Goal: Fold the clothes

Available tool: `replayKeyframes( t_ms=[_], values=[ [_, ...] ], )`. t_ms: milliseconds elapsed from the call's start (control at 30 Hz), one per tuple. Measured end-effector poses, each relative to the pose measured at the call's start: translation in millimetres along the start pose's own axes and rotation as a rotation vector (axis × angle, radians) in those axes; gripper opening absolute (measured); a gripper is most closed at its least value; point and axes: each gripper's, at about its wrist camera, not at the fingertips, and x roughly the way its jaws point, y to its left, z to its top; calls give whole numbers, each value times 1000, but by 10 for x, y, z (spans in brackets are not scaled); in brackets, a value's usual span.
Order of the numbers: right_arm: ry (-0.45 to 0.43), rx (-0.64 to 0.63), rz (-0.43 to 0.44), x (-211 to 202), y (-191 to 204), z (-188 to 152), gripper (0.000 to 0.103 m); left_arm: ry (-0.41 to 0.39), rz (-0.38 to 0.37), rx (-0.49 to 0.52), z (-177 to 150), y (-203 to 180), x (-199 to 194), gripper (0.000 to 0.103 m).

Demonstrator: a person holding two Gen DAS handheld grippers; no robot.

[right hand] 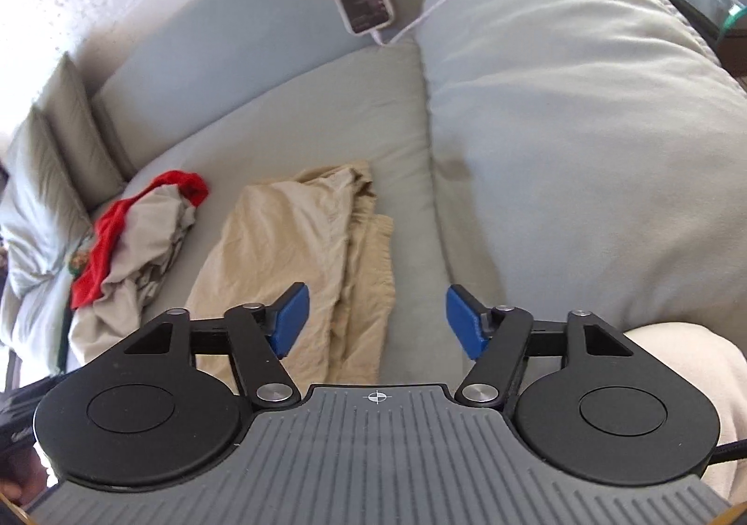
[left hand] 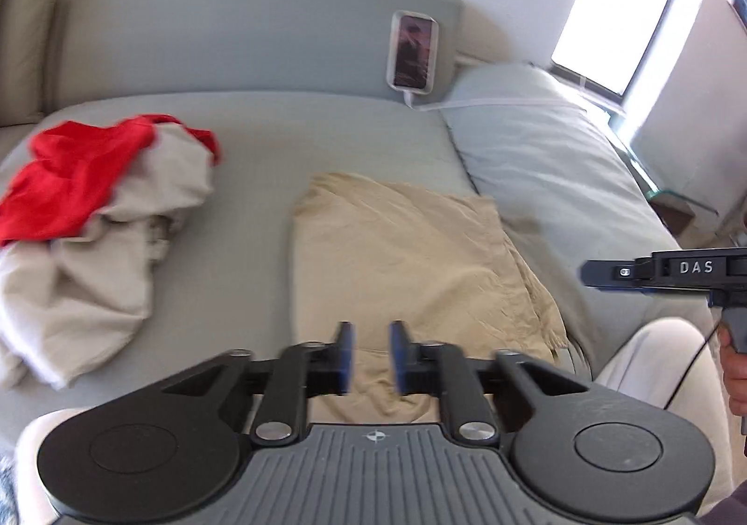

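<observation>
Both jaws gape empty above the folded tan garment (left hand: 397, 254), left gripper (left hand: 372, 357) narrower than right gripper (right hand: 377, 322).

bright daylight | window (left hand: 611, 7) blown out | fisheye-bent edges | slight blur

Ahead of our left gripper (left hand: 371, 357) the folded tan garment (left hand: 401, 254) lies flat, nothing standing over it. To its left, a bare strip of cushion (left hand: 252, 198) gives us passage before the heaped red and beige clothes (left hand: 98, 198). To its right the big pillow (left hand: 551, 161) rises as a wall. Our right gripper (right hand: 377, 322), pads wide apart, has bare cushion just ahead.
</observation>
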Motion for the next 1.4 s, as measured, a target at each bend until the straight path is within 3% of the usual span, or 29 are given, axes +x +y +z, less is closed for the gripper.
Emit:
replayKeyframes(
  t_ms=[67,167,300,433,600,700,767,867,933,1033,1100,1167,1267,1367,1400],
  values=[
    [17,-138,63,115,269,-65,8,81,-11,57,-74,-149,303,0],
    [52,-322,105,349,647,-212,8,80,57,139,-172,-367,405,0],
    [160,-528,24,709,848,-500,14,112,54,139,-187,-390,416,0],
    [191,-569,-1,614,693,-641,10,113,42,130,-200,-373,376,0],
    [247,-548,-66,350,555,-647,16,132,19,175,-248,-387,244,0],
    [196,-495,-63,226,471,-524,16,125,-68,171,-193,-371,51,1],
    [146,-459,-58,194,437,-397,18,87,-114,147,-85,-350,-85,12],
    [87,-409,-56,247,416,-201,28,23,-69,120,119,-330,-123,13],
    [63,-385,-55,345,433,-79,29,10,-34,94,243,-288,11,13],
    [33,-339,-37,502,488,103,30,82,-33,71,283,-224,373,8],
    [32,-319,-13,631,556,216,30,143,-45,87,224,-246,583,8],
    [45,-296,26,766,590,306,35,124,-49,185,100,-374,548,8],
    [76,-245,96,963,601,425,38,175,-158,159,-20,-409,519,8],
    [116,-187,176,1168,609,539,39,160,-165,152,-144,-415,523,7],
    [183,-133,252,1282,591,551,39,163,-171,130,-137,-393,530,7]
  ],
)
